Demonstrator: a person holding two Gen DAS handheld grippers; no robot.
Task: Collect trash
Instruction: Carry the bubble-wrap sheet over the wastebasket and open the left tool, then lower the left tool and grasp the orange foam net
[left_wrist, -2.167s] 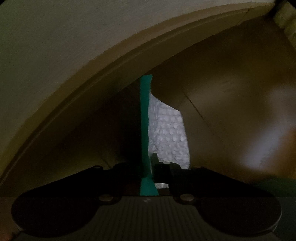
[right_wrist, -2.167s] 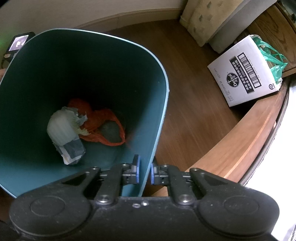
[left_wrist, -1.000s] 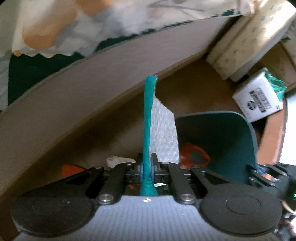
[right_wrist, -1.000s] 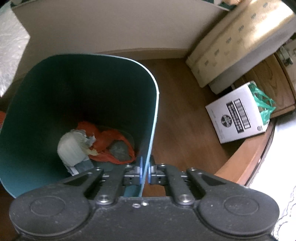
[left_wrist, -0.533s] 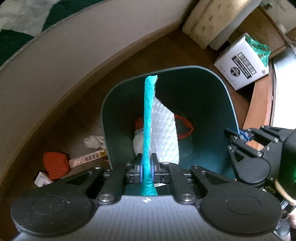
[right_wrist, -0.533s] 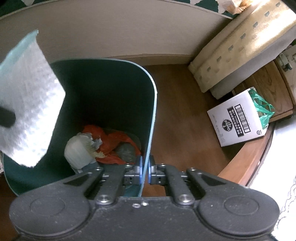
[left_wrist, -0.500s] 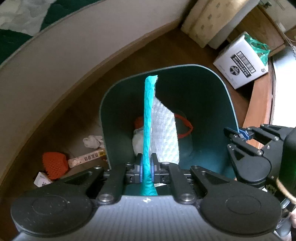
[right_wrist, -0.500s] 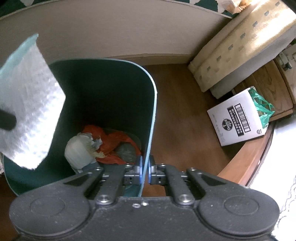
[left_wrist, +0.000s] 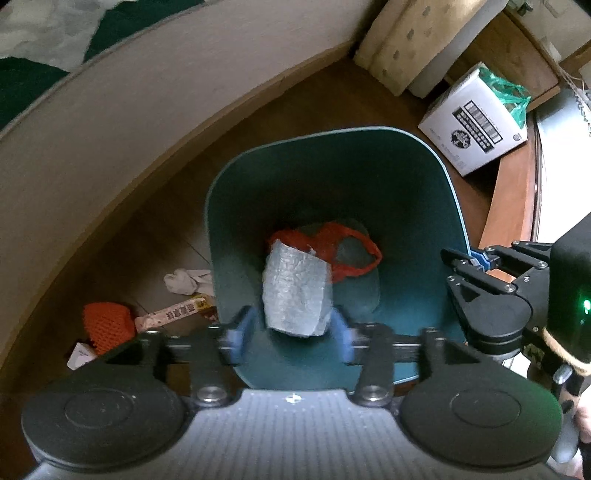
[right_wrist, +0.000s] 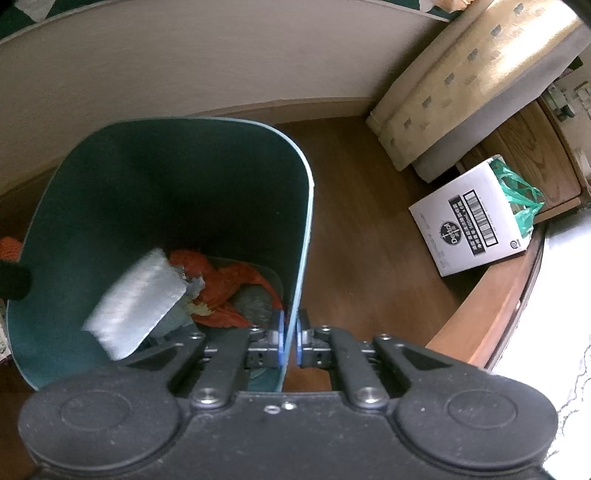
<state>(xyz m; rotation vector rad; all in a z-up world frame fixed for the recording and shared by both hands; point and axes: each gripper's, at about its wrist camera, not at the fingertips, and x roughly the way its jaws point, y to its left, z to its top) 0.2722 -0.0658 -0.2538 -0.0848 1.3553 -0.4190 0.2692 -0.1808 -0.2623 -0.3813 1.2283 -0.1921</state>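
Your left hand-held gripper (left_wrist: 291, 332) is opening right over the bin (left_wrist: 448, 192), jaws off the bubble mailer (left_wrist: 295, 291) dropping at 12 o'clock; right hand-held gripper (right_wrist: 290, 341) clamps the rim.

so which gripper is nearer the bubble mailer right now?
Left. Left gripper is over the bin, jaws opening, bubble mailer dropping between them. Right gripper is clamped on the bin rim, off to the side.

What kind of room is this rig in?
Probably a lived-in bedroom or living room at home: wood floor, a patterned mattress or cushion leaning by the wall, a teal trash bin with litter beside it and a white cardboard box holding a green bag.
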